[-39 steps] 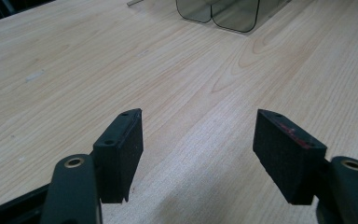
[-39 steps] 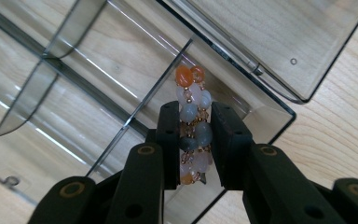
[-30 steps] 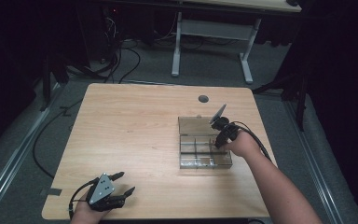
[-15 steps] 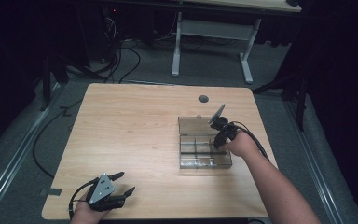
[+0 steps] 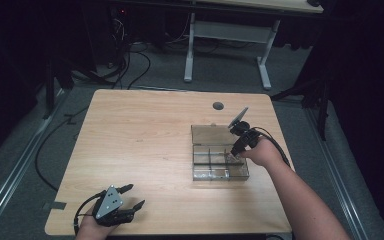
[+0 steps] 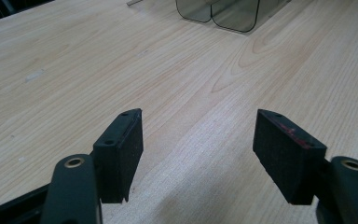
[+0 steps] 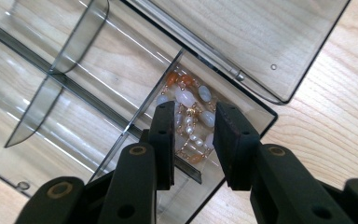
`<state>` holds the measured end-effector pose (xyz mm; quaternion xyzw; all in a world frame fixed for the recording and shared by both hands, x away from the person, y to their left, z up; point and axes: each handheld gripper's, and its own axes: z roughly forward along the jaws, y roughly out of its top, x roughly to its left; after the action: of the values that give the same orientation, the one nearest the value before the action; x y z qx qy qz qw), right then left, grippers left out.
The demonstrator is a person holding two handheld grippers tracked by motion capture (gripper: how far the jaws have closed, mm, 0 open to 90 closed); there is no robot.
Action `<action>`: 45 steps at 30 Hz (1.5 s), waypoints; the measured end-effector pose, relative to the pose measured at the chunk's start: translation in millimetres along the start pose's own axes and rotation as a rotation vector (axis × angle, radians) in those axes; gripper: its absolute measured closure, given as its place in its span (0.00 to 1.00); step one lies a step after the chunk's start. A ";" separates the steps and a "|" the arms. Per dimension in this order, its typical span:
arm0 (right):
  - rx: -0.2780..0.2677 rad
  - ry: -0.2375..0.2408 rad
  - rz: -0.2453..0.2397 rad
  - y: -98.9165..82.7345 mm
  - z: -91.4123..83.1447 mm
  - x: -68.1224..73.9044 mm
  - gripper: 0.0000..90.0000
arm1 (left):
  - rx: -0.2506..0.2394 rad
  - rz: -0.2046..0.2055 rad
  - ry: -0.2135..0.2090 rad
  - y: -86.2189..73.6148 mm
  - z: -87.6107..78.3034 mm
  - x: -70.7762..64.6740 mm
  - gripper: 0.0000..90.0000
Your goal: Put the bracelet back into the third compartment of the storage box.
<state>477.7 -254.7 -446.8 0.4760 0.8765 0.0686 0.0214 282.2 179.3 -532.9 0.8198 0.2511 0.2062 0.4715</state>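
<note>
We found the right gripper (image 7: 192,135) lowered into the clear box (image 5: 219,159) on the counter (image 5: 145,145), its jaws part-open and astride a bead chain (image 7: 186,116) without pinching it. The chain lay heaped in the box's corner compartment, nearest the hinged lid (image 7: 242,37), which lay open flat on the wood.

Handling, as we judged it:
- The chain looked light and limp — a fine gold-coloured link strand carrying white, pale and orange beads. It would sag and trail once lifted.
- The beads appeared smooth, so a grip on one bead alone could slip. We judged the best hold to be across the bunched middle of the heap, where several strands would be caught together.
- The thin dividers and box wall stood close beside the jaws — a wide closing stroke could snag them or shift the light box.

The left gripper (image 5: 115,205) rested at the counter's near left edge, well apart from the box, jaws wide open and empty.

We could read no brand, label or writing anywhere.
</note>
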 end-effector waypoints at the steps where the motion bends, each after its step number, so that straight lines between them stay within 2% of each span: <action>1: -0.003 0.001 0.004 -0.1 -2.3 0.1 0.77 | 0.000 0.000 0.000 0.0 0.0 0.0 0.38; 9: -0.014 0.005 0.011 -2.8 -10.6 0.5 0.78 | 0.000 0.001 0.002 0.0 0.0 -0.2 0.38; 16: -0.024 0.017 0.000 -11.0 -10.4 2.5 0.85 | 0.001 0.002 0.000 0.0 0.0 -0.1 0.38; 19: -0.025 0.003 0.000 -15.2 -12.9 4.2 0.86 | 0.001 0.003 0.001 0.1 0.0 -0.3 0.38; 23: -0.049 0.005 -0.007 -23.1 -16.6 4.7 0.87 | 0.003 0.004 0.001 0.1 0.2 -0.5 0.38; 32: -0.113 -0.004 0.021 -47.5 -23.0 4.2 0.85 | 0.006 0.005 0.002 0.2 0.3 -0.6 0.38; 34: -0.119 -0.019 0.017 -52.5 -23.9 4.5 0.83 | 0.005 0.005 0.004 0.2 0.4 -0.7 0.38; 35: -0.147 -0.028 -0.039 -54.5 -23.8 0.5 0.83 | 0.005 0.005 0.004 0.2 0.5 -0.7 0.38; 36: -0.143 -0.012 0.024 -58.1 -25.4 3.3 0.83 | 0.005 0.005 0.005 0.2 0.5 -0.7 0.38; 39: -0.161 -0.009 0.032 -66.2 -26.1 2.6 0.82 | 0.007 0.006 0.005 0.2 0.5 -0.7 0.38; 41: -0.166 -0.026 0.028 -71.2 -25.1 3.3 0.82 | 0.007 0.005 0.006 0.2 0.5 -0.7 0.38; 43: -0.193 -0.009 0.046 -78.0 -24.9 2.6 0.81 | 0.006 0.004 0.006 0.2 0.5 -0.6 0.38; 45: -0.197 -0.020 0.039 -82.6 -23.5 2.4 0.80 | 0.006 0.004 0.007 0.2 0.4 -0.7 0.38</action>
<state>405.3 -299.4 -435.1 0.4893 0.8557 0.1503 0.0756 282.0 178.6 -533.0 0.8211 0.2516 0.2092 0.4677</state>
